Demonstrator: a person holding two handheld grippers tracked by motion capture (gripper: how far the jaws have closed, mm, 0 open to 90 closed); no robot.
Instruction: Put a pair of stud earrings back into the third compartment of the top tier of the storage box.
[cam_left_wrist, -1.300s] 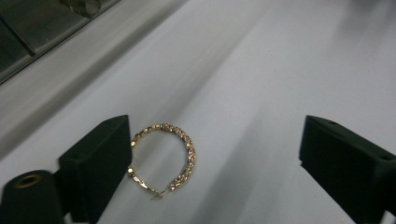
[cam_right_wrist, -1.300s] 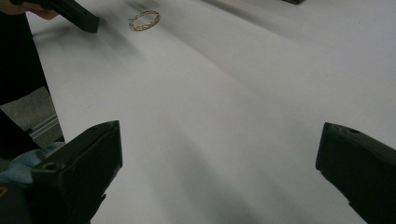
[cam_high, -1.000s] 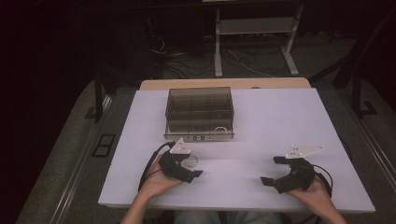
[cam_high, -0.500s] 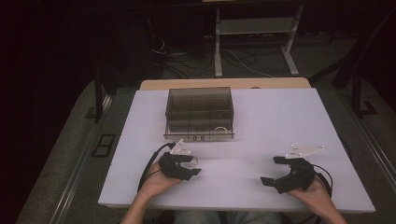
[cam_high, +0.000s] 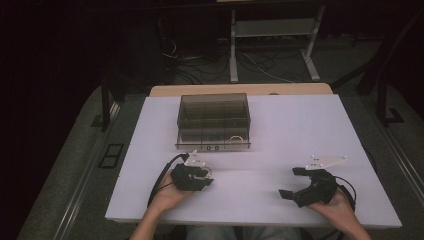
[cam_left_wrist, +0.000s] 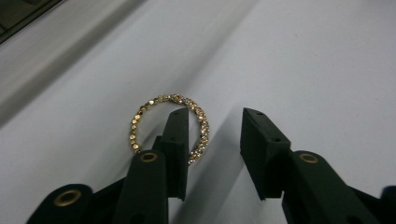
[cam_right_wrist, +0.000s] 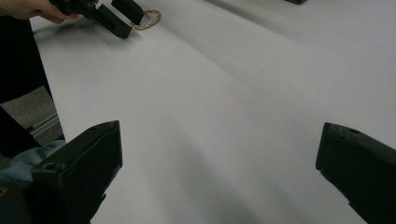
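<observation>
Gold bracelet: a thin closed ring of small faceted gold beads, with a stretch of clear sparkly stones along one side. It lay flat on the white table, near the front edge on the person's left side, well short of the clear drawer box. One black jaw sat inside the loop, covering part of the rim; the other jaw was outside it, apart from it. In the right gripper view the bracelet showed far off, still flat.
</observation>
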